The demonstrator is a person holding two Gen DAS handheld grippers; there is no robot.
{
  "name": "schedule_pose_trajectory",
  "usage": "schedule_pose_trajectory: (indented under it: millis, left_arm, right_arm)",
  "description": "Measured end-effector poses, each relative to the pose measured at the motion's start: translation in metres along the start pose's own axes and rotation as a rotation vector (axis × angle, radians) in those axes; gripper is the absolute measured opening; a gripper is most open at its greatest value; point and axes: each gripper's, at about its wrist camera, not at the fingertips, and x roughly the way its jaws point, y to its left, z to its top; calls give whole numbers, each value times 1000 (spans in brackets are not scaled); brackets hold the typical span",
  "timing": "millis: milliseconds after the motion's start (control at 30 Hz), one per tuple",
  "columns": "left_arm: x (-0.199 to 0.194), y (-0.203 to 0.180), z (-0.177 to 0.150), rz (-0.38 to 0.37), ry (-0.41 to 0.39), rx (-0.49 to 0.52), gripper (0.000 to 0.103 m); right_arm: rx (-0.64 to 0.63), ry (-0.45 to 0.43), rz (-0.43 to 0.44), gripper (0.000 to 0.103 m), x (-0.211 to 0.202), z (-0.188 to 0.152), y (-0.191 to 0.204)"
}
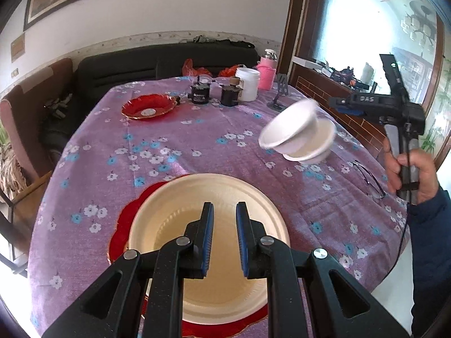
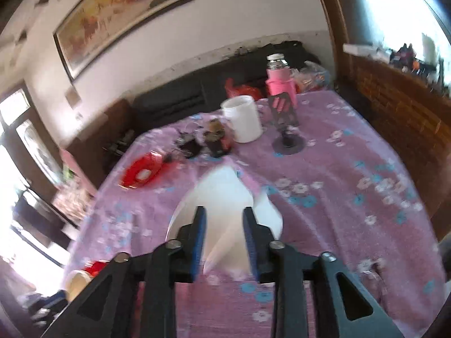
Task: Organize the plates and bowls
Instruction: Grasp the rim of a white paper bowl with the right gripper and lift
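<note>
A cream plate lies on a red plate at the table's near edge. My left gripper is open and empty just above the cream plate. Two white bowls sit at the right: a tilted, blurred upper bowl in or over a lower bowl. In the right wrist view the bowls show as a white blur under my right gripper, which is open with nothing between its pads. That gripper also shows in the left wrist view, beside the bowls. A second red plate lies at the far left.
At the far edge of the purple flowered tablecloth stand a white tub, a pink flask, two dark jars and a small stand. Eyeglasses lie near the right edge. A dark sofa stands behind.
</note>
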Motion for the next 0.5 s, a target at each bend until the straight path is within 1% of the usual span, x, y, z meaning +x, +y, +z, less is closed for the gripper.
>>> schedule_pose_trajectory:
  millis: [33, 100, 133, 200, 267, 300, 367, 400, 433, 500]
  left_arm:
    - [1, -1, 1, -4, 5, 2, 15]
    - [2, -3, 1, 0, 6, 9, 15]
    - [1, -4, 1, -4, 6, 9, 15]
    - [1, -5, 0, -7, 4, 12, 15]
    - [4, -5, 1, -6, 13, 8, 15]
    - [5, -5, 1, -12, 18, 6, 15]
    - [6, -6, 1, -10, 17, 7, 15]
    - [5, -6, 1, -9, 16, 8, 15]
    - [4, -6, 1, -10, 17, 7, 15]
    - [1, -3, 1, -4, 16, 4, 15]
  right_arm:
    - [5, 14, -16, 39, 4, -1, -4]
    - [23, 43, -81, 41, 18, -2, -18]
    - [54, 68, -80, 41, 23, -6, -27]
    - [115, 88, -26, 41, 30, -11, -40]
    - [168, 100, -2, 41, 37, -12, -46]
    - [180, 98, 16, 41, 38, -13, -42]
    - [127, 113, 72, 41, 41, -12, -15]
    - [119, 107, 108, 41, 40, -10, -6]
    - [149, 79, 145, 41, 32, -5, -3]
    - [184, 51, 141, 41, 24, 5, -11]
